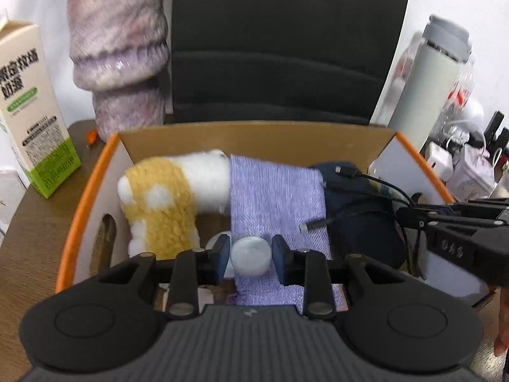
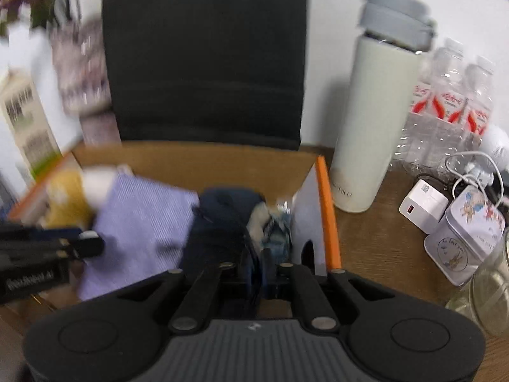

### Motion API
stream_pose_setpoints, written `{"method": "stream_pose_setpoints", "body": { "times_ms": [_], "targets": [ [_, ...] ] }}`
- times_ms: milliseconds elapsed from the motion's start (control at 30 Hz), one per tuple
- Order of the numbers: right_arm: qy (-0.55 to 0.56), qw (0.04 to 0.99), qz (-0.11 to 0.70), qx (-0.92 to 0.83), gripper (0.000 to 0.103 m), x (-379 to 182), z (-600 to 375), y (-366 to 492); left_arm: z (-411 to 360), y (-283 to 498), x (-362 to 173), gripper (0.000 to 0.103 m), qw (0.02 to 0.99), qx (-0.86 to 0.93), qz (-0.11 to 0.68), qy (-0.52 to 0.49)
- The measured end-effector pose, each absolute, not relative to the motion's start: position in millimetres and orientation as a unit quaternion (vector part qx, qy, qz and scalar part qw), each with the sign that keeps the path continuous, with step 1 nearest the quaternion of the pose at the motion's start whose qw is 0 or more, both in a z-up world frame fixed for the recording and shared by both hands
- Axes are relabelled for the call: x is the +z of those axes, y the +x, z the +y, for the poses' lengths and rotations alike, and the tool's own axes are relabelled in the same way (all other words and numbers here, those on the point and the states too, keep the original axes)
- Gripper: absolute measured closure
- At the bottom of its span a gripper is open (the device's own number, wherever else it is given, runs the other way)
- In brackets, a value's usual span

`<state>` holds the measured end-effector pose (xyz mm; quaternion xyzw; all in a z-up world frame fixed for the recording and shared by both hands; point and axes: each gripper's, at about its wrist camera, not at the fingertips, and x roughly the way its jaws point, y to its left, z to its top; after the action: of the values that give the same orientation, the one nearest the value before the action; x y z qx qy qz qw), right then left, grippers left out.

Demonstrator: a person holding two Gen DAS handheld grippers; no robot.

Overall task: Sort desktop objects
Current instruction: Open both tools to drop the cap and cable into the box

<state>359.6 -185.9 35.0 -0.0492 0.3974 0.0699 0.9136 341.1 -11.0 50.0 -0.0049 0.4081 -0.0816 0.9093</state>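
Gripping a small white jar (image 1: 250, 259) over the cardboard box (image 1: 254, 135), the left tool (image 1: 250, 258) hovers; the right tool (image 2: 258, 273) pinches a black cable (image 1: 366, 212). Beside them, a tin (image 2: 463, 242) reads "love you".

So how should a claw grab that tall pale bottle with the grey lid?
Probably around the straight middle of the pale bottle, coming in level from the front. It stands upright on the desk, its body is a smooth even cylinder, and the grey lid looks wider and lumpy. The water bottles crowd its right side, so avoid that side.
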Motion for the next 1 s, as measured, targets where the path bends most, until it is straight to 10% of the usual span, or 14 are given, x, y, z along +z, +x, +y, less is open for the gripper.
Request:
{"method": "stream_pose_setpoints", "body": {
  "times_ms": [133,367,1000],
  "targets": [
    [-0.061,0.91,0.405,0.059,0.043,45,-186,358,-10,342,57,0.038,0.905,-0.08,0.417,-0.01],
    [-0.061,0.911,0.4,0.074,0.02,100,-192,334,7,327,106,0.002,0.904,-0.061,0.423,-0.027],
    [-0.053,0.92,0.381,0.074,0.014,164,-186,210,33,204,184,0.0,0.914,-0.025,0.4,-0.06]
  ]
}}
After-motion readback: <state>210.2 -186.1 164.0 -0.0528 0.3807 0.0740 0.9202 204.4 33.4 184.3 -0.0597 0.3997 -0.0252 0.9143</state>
